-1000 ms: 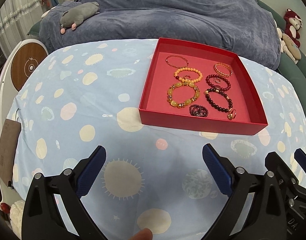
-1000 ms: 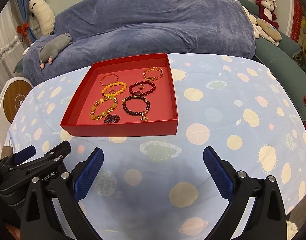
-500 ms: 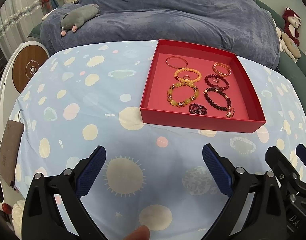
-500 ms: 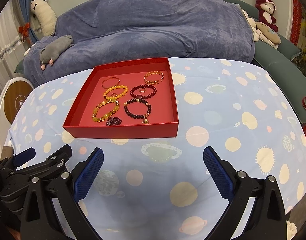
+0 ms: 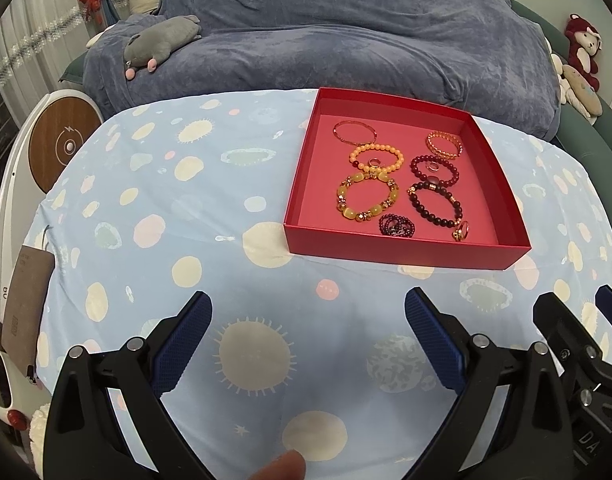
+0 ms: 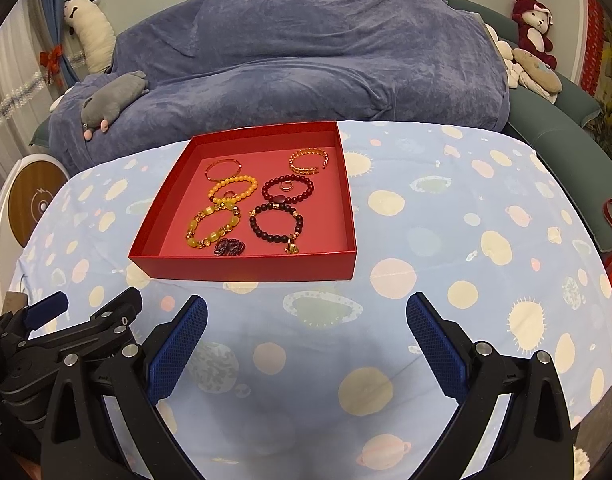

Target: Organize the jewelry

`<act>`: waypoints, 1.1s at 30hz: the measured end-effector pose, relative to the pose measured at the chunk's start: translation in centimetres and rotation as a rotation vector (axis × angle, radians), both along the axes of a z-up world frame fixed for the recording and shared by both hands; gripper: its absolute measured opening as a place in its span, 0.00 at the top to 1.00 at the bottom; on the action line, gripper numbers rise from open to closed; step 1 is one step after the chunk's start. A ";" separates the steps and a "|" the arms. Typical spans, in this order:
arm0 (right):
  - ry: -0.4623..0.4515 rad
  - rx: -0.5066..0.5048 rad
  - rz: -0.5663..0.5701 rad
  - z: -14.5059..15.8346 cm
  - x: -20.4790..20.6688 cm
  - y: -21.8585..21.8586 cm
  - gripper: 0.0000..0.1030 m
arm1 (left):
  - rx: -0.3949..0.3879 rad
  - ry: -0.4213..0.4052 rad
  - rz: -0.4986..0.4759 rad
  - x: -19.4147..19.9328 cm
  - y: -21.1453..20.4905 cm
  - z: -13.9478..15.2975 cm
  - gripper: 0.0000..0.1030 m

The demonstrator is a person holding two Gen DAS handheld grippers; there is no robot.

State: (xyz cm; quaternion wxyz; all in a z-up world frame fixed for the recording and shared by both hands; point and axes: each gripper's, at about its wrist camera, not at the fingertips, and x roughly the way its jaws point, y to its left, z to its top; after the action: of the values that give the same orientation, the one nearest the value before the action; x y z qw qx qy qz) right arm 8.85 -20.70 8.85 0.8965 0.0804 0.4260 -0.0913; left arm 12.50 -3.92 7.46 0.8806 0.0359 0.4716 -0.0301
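A red tray [image 5: 397,254] [image 6: 242,268] sits on the spotted blue tablecloth and holds several bracelets and rings: a thin gold bangle [image 5: 353,131], an orange bead bracelet [image 5: 375,157], a yellow stone bracelet [image 5: 367,198], dark red bead bracelets [image 5: 435,170], a black bead bracelet [image 5: 435,204] and a gold cuff [image 5: 444,145]. My left gripper [image 5: 307,334] is open and empty, near the table's front edge, short of the tray. My right gripper [image 6: 306,334] is open and empty, beside it on the right.
A sofa under a blue-grey cover [image 6: 306,60] stands behind the table, with a grey plush toy [image 5: 162,42] and stuffed animals [image 6: 533,28] on it. A round wooden-topped device [image 5: 64,148] stands at the left. A brown tag [image 5: 24,296] lies at the table's left edge.
Both grippers have drawn back and up a little, so the tray sits farther away in both views. Their jaws stay open; the jewelry has not moved.
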 end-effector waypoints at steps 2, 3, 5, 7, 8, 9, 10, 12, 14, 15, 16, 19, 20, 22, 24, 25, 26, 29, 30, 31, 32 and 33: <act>0.000 -0.001 -0.001 0.0 0.0 0.0 0.07 | 0.007 -0.003 0.001 0.0 0.0 0.1 0.10; 0.001 0.001 -0.001 0.0 0.0 0.0 0.07 | 0.011 -0.005 0.003 0.0 0.0 0.1 0.10; 0.000 0.000 -0.001 0.0 0.0 0.0 0.07 | 0.015 -0.007 0.003 0.0 0.0 0.2 0.10; 0.000 0.001 0.001 0.0 0.0 0.0 0.07 | 0.014 -0.008 0.001 0.0 0.0 0.2 0.10; 0.000 0.000 0.001 0.0 0.0 0.1 0.07 | 0.016 -0.010 0.001 0.0 -0.1 0.2 0.10; -0.001 0.000 0.000 0.0 0.0 0.1 0.07 | 0.018 -0.011 0.002 -0.1 -0.1 0.3 0.10; -0.001 0.000 0.000 0.1 0.0 0.0 0.07 | 0.016 -0.012 0.002 -0.1 -0.1 0.2 0.10; -0.001 0.002 -0.001 0.1 0.0 0.1 0.07 | 0.013 -0.009 0.005 -0.1 -0.1 0.3 0.10; 0.000 0.000 0.000 0.0 0.0 0.1 0.07 | 0.012 -0.008 0.006 -0.1 -0.1 0.3 0.10; -0.001 0.001 0.000 0.0 0.0 0.1 0.07 | 0.011 -0.007 0.007 -0.1 -0.1 0.3 0.10; -0.002 0.001 0.001 0.0 0.0 0.1 0.07 | 0.008 -0.005 0.007 -0.1 -0.1 0.3 0.10; -0.003 0.000 0.001 0.2 0.0 0.0 0.07 | 0.006 -0.003 0.006 -0.1 -0.1 0.3 0.10; -0.003 0.000 0.001 0.2 0.0 0.0 0.07 | 0.008 -0.006 0.007 -0.2 -0.1 0.3 0.10; -0.003 0.000 0.000 0.2 0.0 0.0 0.07 | 0.016 -0.013 0.007 -0.2 -0.1 0.4 0.10; -0.004 -0.002 0.000 0.3 0.1 0.0 0.07 | 0.020 -0.015 0.004 -0.2 -0.1 0.4 0.10; -0.003 -0.001 0.000 0.2 0.1 0.0 0.07 | 0.022 -0.016 0.002 -0.2 -0.1 0.4 0.10; -0.003 0.000 0.000 0.3 0.1 0.0 0.07 | 0.023 -0.018 0.000 -0.2 -0.2 0.4 0.10; -0.003 0.000 -0.001 0.2 0.0 0.0 0.07 | 0.029 -0.023 -0.003 -0.2 -0.3 0.5 0.10; -0.004 -0.001 0.000 0.2 0.0 0.0 0.07 | 0.029 -0.023 -0.003 -0.1 -0.3 0.6 0.10; -0.004 -0.002 -0.001 0.2 0.1 0.0 0.07 | 0.029 -0.024 -0.004 -0.1 -0.2 0.6 0.10; -0.004 -0.001 0.000 0.2 0.0 0.0 0.07 | 0.029 -0.024 -0.004 -0.1 -0.3 0.6 0.10; -0.004 -0.002 0.000 0.2 0.0 0.0 0.07 | 0.029 -0.024 -0.004 -0.1 -0.3 0.6 0.10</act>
State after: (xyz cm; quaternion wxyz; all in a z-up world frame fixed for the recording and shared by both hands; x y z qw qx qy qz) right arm 8.86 -20.69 9.03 0.8974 0.0798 0.4241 -0.0915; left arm 12.40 -4.18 8.05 0.8856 0.0499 0.4612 -0.0245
